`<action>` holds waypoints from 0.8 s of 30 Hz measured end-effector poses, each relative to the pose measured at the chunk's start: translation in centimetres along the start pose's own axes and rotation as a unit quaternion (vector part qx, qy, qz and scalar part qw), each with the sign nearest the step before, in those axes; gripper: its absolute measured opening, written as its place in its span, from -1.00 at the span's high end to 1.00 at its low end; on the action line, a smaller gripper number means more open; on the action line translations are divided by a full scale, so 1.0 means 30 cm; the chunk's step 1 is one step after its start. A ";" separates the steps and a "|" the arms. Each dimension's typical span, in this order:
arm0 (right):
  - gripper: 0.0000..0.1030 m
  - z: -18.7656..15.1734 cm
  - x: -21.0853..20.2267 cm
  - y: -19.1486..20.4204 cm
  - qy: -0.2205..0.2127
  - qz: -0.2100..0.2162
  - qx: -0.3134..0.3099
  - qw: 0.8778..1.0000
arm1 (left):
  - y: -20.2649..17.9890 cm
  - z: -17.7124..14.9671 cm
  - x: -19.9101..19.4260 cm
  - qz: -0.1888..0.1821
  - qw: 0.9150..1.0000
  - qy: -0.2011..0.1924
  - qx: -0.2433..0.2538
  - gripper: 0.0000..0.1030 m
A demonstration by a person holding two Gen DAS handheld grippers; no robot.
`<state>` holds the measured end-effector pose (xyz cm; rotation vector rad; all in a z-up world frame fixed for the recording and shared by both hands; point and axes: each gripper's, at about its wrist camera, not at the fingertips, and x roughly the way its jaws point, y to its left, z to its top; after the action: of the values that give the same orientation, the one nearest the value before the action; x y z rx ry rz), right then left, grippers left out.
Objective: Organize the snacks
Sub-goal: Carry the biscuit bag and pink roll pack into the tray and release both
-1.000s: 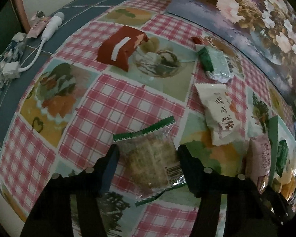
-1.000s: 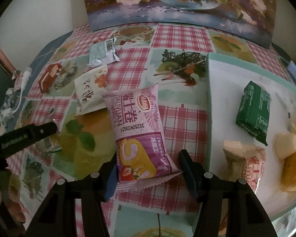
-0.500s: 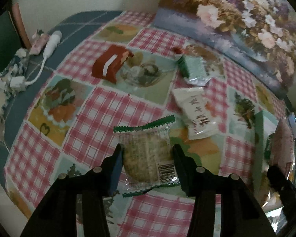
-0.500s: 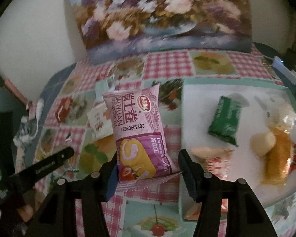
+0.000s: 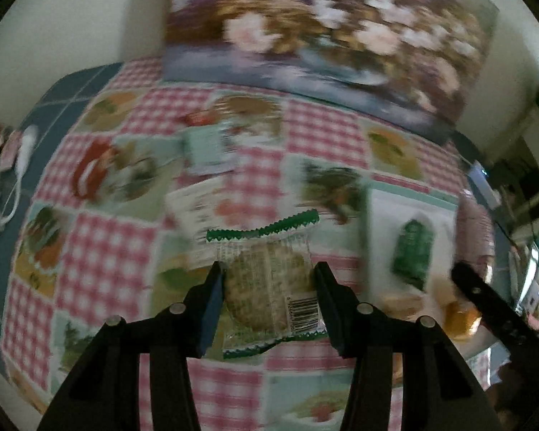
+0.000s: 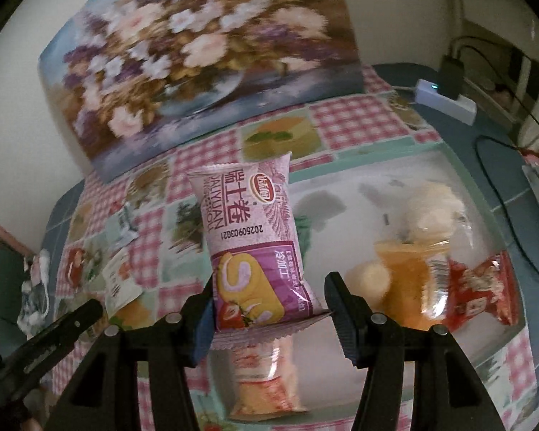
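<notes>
Aloft over the checked tablecloth [image 5: 100, 251], my left gripper [image 5: 267, 287] pinches a clear cookie packet [image 5: 266, 283] with green crimped ends, its jaws having just closed in on the wrapper, which hangs free of the cloth. My right gripper [image 6: 269, 298] clamps a pink cake-roll packet [image 6: 251, 248] by its lower end, held above the near left corner of the white tray [image 6: 341, 194]. Several snacks lie in that tray: a green packet [image 5: 411, 251], an orange packet [image 6: 409, 273], a red packet [image 6: 481, 287] by its right edge, and a pale one beneath my right jaws. Two packets and a red one remain on the cloth towards its far left side.

Both hands appear to be mid-carry, bringing their loads to the tray. The right packet seems nearly placed; next it wants lowering onto a bare patch of tray before the jaws spread. The left must cross to the tray's left edge without bumping the right gripper, visible beside it.
</notes>
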<state>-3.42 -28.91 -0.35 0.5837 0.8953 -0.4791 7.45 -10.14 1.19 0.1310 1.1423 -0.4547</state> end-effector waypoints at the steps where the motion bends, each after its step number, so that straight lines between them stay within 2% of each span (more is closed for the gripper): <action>1: -0.15 0.007 0.004 -0.013 0.000 -0.001 0.003 1.000 | -0.037 0.013 0.004 -0.003 1.000 0.002 0.010 0.01; 6: -0.16 0.044 0.032 -0.066 0.002 -0.003 0.019 1.000 | -0.226 0.083 0.062 -0.022 0.998 0.013 0.062 0.01; 9: -0.16 0.064 0.048 -0.092 0.001 -0.025 0.016 1.000 | -0.324 0.120 0.119 -0.018 0.996 0.018 0.087 0.01; 10: -0.16 0.070 0.053 -0.104 -0.001 -0.036 0.014 0.999 | -0.339 0.126 0.132 -0.016 0.995 0.019 0.092 0.01; 15: -0.16 0.094 0.077 -0.179 0.004 -0.031 0.041 0.999 | -0.395 0.158 0.220 -0.018 0.994 0.033 0.099 0.01; 24: -0.16 0.106 0.090 -0.269 0.004 -0.064 0.064 0.996 | -0.456 0.166 0.284 -0.038 0.993 0.040 0.102 0.01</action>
<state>-5.04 -37.38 -3.18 0.6473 0.9173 -0.6532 8.88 -26.51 -2.64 0.2868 1.1811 -0.6385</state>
